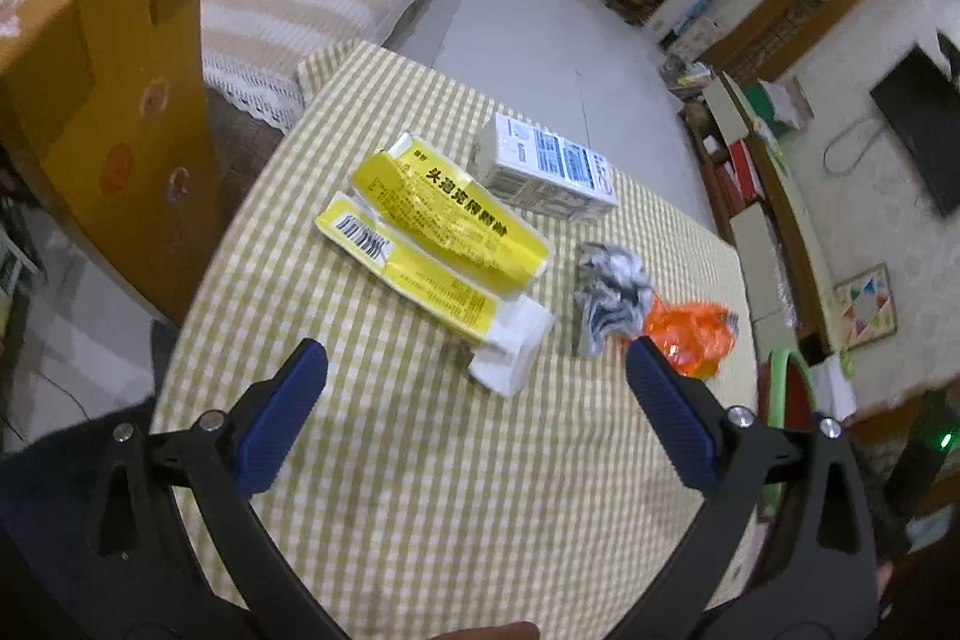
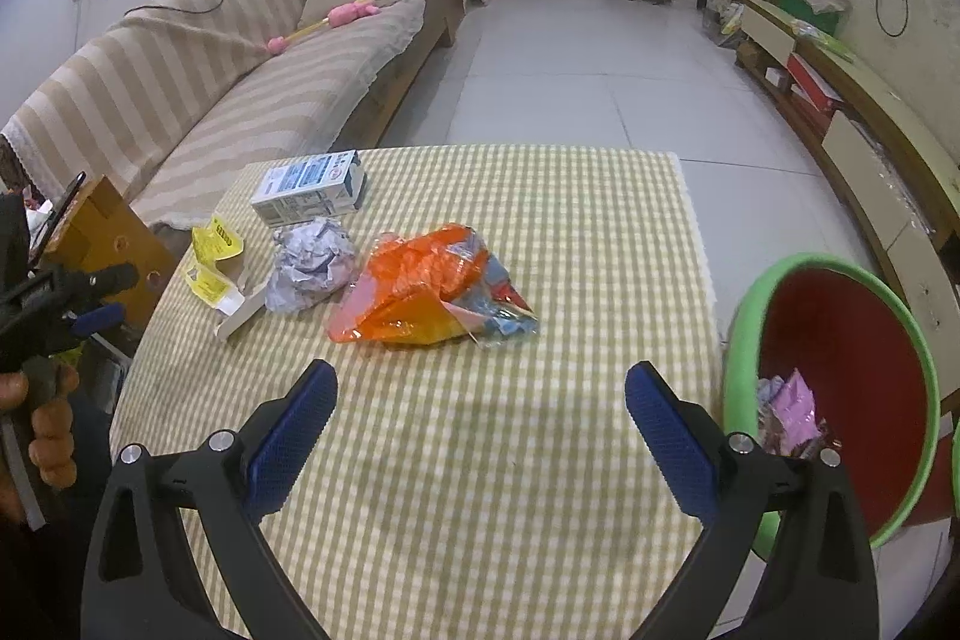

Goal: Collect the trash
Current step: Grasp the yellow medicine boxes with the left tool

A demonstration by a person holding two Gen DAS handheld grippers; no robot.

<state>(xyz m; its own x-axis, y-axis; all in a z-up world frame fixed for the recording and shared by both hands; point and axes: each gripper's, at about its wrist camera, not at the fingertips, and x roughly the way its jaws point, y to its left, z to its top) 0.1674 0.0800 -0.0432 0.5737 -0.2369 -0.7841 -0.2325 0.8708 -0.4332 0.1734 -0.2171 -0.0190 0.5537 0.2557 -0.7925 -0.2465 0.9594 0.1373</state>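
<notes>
Yellow carton (image 1: 432,232) flat, lengthwise away from left gripper (image 1: 477,370)

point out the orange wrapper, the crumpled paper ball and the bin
orange wrapper (image 2: 420,280): right wrist view, middle of the orange film
crumpled paper ball (image 2: 312,262): right wrist view, centre of the wad
bin (image 2: 840,268): right wrist view, green top rim

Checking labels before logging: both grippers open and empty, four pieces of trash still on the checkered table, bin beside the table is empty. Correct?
Not quite: the bin isn't empty. The right wrist view shows pink and other wrappers lying inside it. The rest holds: left gripper and right gripper are open and empty, and the yellow box, carton, crumpled paper and orange wrapper lie on the table.
</notes>
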